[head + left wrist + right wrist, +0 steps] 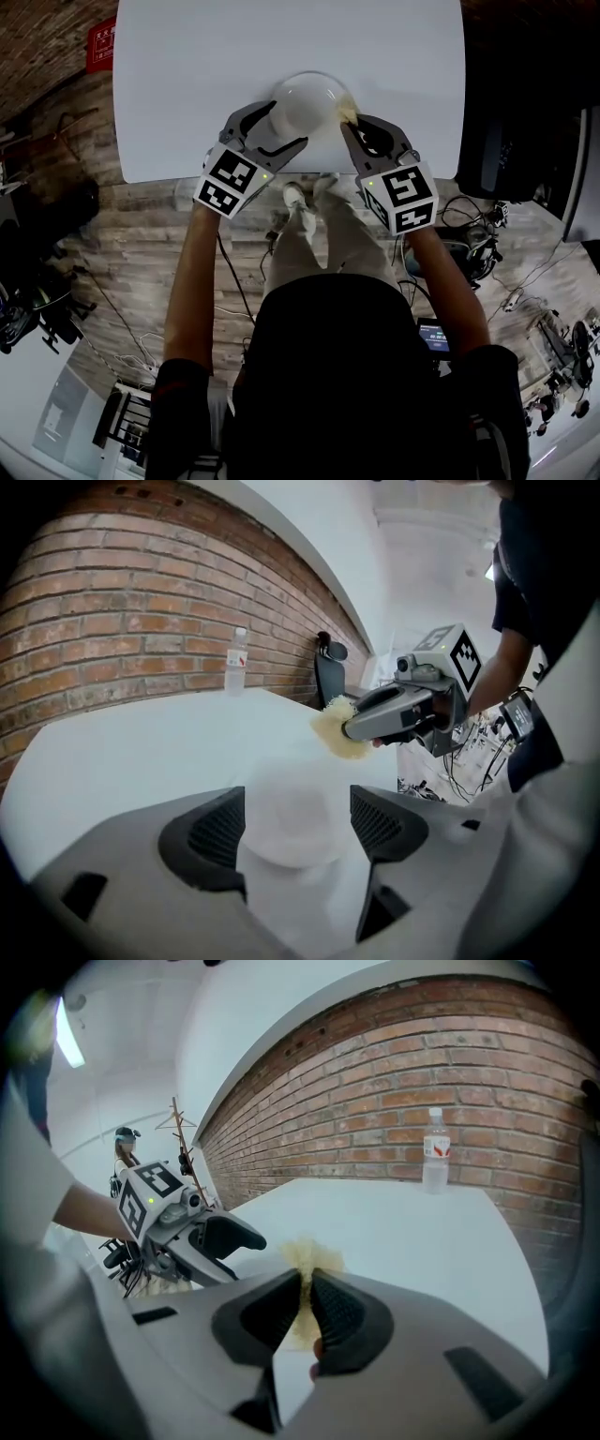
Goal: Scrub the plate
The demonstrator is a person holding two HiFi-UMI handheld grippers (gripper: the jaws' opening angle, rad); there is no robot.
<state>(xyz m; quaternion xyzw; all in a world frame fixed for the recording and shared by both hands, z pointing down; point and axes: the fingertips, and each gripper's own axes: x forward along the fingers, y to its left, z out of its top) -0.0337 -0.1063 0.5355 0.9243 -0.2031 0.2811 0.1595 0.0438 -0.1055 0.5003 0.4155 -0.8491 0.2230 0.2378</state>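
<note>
A white plate [307,101] lies on the white table [187,75] near its front edge. My left gripper [286,125] is open, and its two jaws stand on either side of the plate's near left rim without pressing on it. In the left gripper view the plate [289,813] shows blurred between the dark pads [211,836]. My right gripper [352,124] is shut on a pale yellow sponge [349,111] at the plate's right rim. The sponge [305,1255] sticks out past the closed pads in the right gripper view. The left gripper view shows the sponge [337,731] just above the table.
A clear water bottle [236,660] stands at the table's far side by the brick wall. A red box [101,45] sits on the floor at the table's left corner. Cables and equipment lie on the wooden floor around the person's legs [319,234].
</note>
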